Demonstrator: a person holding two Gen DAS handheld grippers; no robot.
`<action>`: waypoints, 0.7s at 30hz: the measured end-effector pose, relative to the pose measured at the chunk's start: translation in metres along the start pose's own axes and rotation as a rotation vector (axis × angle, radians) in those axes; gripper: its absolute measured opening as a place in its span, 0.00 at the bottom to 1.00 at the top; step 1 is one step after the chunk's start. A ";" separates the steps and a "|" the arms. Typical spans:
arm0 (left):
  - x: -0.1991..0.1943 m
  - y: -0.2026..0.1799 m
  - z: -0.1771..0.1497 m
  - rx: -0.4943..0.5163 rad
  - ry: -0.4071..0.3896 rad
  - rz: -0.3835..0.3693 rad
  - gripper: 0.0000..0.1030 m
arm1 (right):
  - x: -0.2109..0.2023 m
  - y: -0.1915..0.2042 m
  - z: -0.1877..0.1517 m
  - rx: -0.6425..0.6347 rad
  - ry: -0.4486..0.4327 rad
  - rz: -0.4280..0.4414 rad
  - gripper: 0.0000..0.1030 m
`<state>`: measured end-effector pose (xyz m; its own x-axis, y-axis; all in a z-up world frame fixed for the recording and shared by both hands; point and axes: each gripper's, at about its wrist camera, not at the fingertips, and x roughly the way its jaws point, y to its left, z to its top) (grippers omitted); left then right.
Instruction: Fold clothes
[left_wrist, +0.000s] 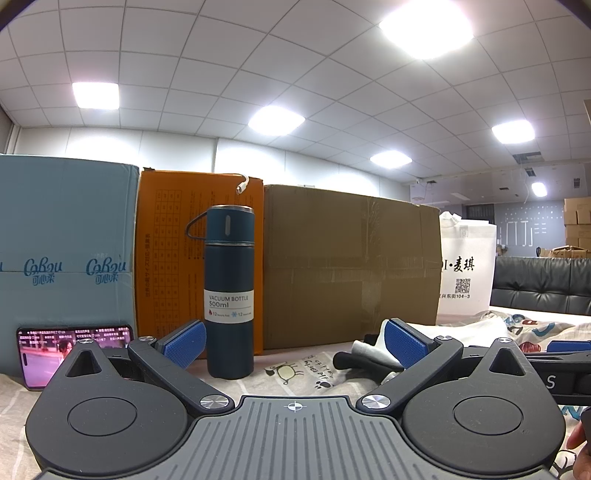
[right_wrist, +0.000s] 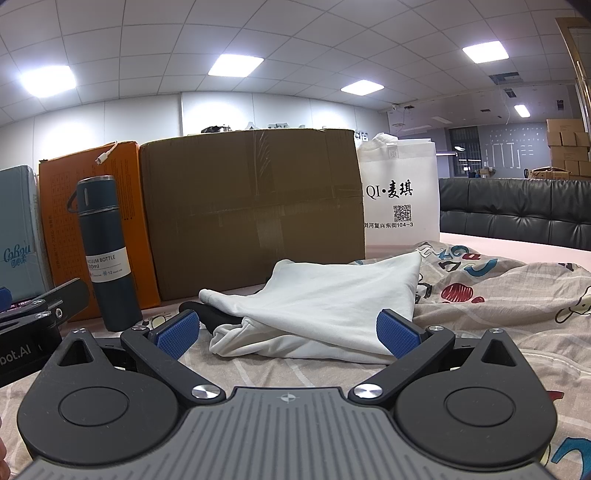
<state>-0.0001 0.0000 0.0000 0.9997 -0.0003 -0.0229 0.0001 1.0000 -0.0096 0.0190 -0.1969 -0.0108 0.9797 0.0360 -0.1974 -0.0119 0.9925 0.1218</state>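
Observation:
A white garment (right_wrist: 321, 306) with a black part (right_wrist: 207, 314) lies crumpled on the patterned bedsheet (right_wrist: 498, 295), just beyond my right gripper (right_wrist: 288, 334). That gripper is open and empty, its blue pads (right_wrist: 177, 334) on either side of the garment's near edge. My left gripper (left_wrist: 293, 345) is open and empty, low over the sheet. The garment shows at its right pad in the left wrist view (left_wrist: 369, 354). The right gripper's body shows at the right edge of the left wrist view (left_wrist: 561, 365).
A dark blue vacuum bottle (left_wrist: 229, 291) stands ahead of the left gripper. Behind stand a brown carton (right_wrist: 251, 206), an orange box (left_wrist: 166, 254), a pale blue box (left_wrist: 62, 240) and a white bag (right_wrist: 399, 192). A phone (left_wrist: 48, 354) leans at left. A black sofa (right_wrist: 517, 210) is at right.

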 end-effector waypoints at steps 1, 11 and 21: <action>0.000 0.000 0.000 0.000 -0.001 0.000 1.00 | 0.000 0.000 0.000 0.000 0.000 0.000 1.00; 0.001 0.004 -0.002 -0.001 0.000 -0.001 1.00 | 0.000 0.000 0.000 0.000 0.000 0.000 1.00; 0.000 0.002 0.000 -0.002 0.000 -0.003 1.00 | 0.000 0.000 0.000 0.000 0.000 0.000 1.00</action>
<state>-0.0001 0.0018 -0.0002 0.9997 -0.0030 -0.0228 0.0028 0.9999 -0.0119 0.0192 -0.1967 -0.0104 0.9796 0.0360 -0.1978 -0.0119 0.9925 0.1215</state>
